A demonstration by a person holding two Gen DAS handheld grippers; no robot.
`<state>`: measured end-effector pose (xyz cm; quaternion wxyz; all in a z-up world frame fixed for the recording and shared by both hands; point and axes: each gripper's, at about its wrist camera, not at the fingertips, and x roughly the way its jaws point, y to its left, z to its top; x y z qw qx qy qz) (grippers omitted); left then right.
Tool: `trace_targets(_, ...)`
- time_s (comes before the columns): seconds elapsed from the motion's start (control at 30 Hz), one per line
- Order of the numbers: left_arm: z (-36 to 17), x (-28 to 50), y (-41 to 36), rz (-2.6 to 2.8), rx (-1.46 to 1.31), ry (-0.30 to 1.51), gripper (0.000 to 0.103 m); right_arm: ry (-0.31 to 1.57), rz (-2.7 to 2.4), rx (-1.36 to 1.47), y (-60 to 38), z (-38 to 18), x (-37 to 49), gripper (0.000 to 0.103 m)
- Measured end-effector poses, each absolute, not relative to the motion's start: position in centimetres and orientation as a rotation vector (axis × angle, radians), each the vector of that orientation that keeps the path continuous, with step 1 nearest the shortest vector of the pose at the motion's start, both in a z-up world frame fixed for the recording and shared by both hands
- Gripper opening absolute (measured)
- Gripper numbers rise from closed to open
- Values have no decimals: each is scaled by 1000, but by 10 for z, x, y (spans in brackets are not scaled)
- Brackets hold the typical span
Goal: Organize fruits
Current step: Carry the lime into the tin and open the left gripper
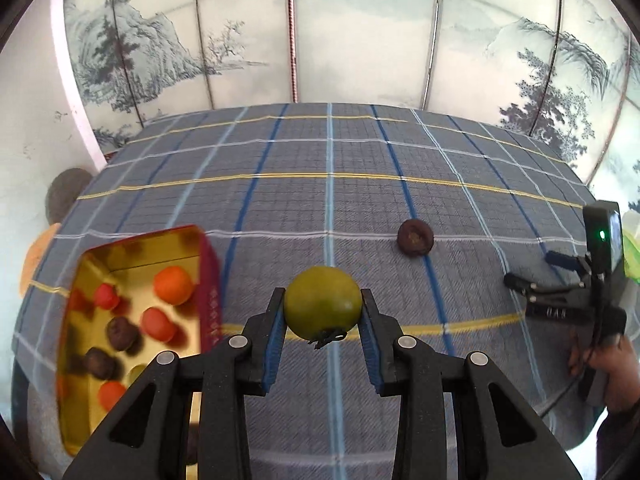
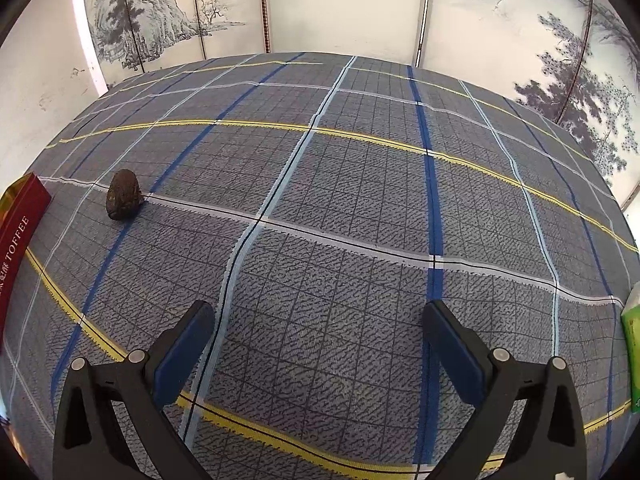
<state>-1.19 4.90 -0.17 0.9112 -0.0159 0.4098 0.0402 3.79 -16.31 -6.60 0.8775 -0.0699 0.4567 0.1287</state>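
My left gripper [image 1: 322, 304] is shut on a green round fruit [image 1: 322, 300] and holds it above the plaid tablecloth. To its left stands a red tin with a gold inside [image 1: 132, 256], holding several red, orange and dark brown fruits. A dark brown wrinkled fruit [image 1: 415, 237] lies on the cloth ahead and to the right; it also shows in the right wrist view [image 2: 124, 195] at the far left. My right gripper [image 2: 318, 320] is open and empty over the cloth. It shows at the right edge of the left wrist view [image 1: 532, 272].
The red tin's side, lettered TOFFEE [image 2: 18, 236], shows at the left edge of the right wrist view. A green packet [image 2: 632, 344] lies at the table's right edge. A painted folding screen [image 1: 360, 32] stands behind the table.
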Motion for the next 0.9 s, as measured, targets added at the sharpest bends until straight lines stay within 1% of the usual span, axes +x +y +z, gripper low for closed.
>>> trace_targets(0.43,1,-61,92,203,17,797,36,952,263,-143,-164,-66,38,103)
trace_targets(0.83,-22,-65,135,334,79,819,37,952,259,-141,-163,-66,38,103)
trace_targets(0.9,-26,-62,142,354,84,822,38,952,253,-138,-164,-66,37,103)
